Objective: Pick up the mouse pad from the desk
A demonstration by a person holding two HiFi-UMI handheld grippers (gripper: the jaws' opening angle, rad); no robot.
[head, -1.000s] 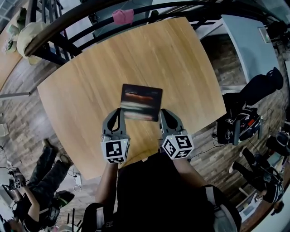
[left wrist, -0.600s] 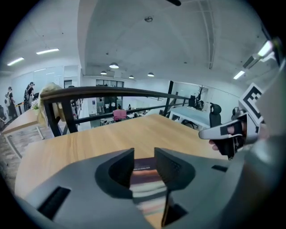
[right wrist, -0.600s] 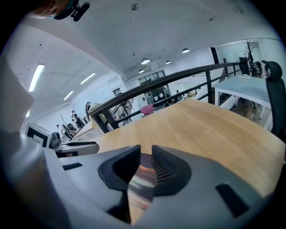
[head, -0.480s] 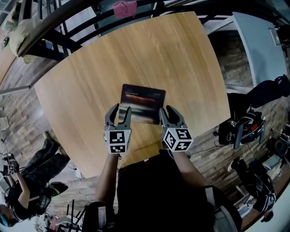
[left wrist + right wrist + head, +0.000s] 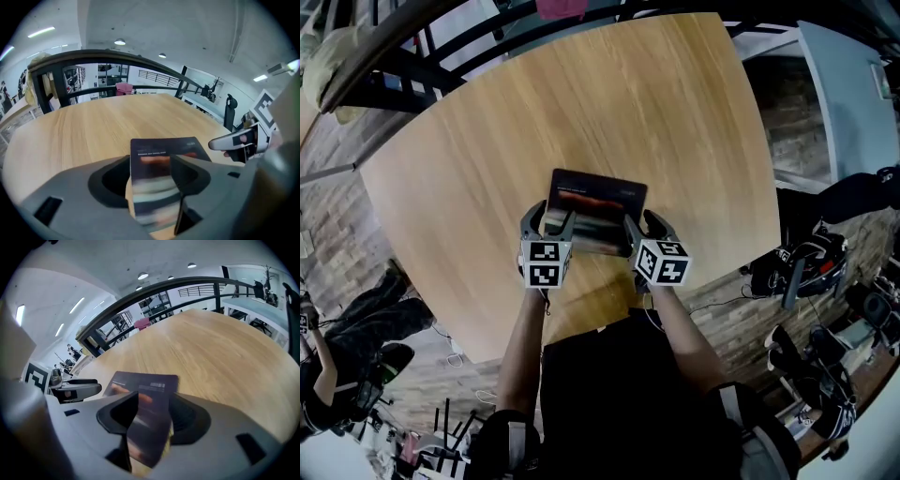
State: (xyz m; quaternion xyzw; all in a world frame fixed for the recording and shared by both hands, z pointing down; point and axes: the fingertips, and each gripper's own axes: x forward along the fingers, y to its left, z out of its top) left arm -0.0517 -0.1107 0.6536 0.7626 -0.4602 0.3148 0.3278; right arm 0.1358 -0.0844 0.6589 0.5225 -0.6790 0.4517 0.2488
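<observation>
Eyes on the mouse pad (image 5: 598, 208): dark, rectangular, with a reddish smear across the print, down on the round-cornered wooden desk (image 5: 478, 159) and closer to the person's edge than to the far one. Far part sharp and flat on the wood in the left gripper view (image 5: 164, 149); near part blurred. A short line of pale print at the far left corner and a small light block at the far right, seen from the right gripper view (image 5: 146, 383), both too small to read.

Straddling the pad's near left corner, the left gripper (image 5: 549, 221), jaws opening, wide now, the pad's edge between them with no pad pressing on it (image 5: 151, 161). Same story at the near right corner for the right gripper (image 5: 645, 223): jaws opening, spread, pad between them, loose (image 5: 153, 397).

Plenty of bare wood beyond and to both sides of the pad. Far edge backed by a dark curved railing (image 5: 403, 70), with a pink thing (image 5: 124, 87) there. Black bags (image 5: 802, 267) on the floor off the desk's right side.

Against a second ago: both grippers lower and smaller in the head view, jaws then pinched shut on the near corners, now parted.
</observation>
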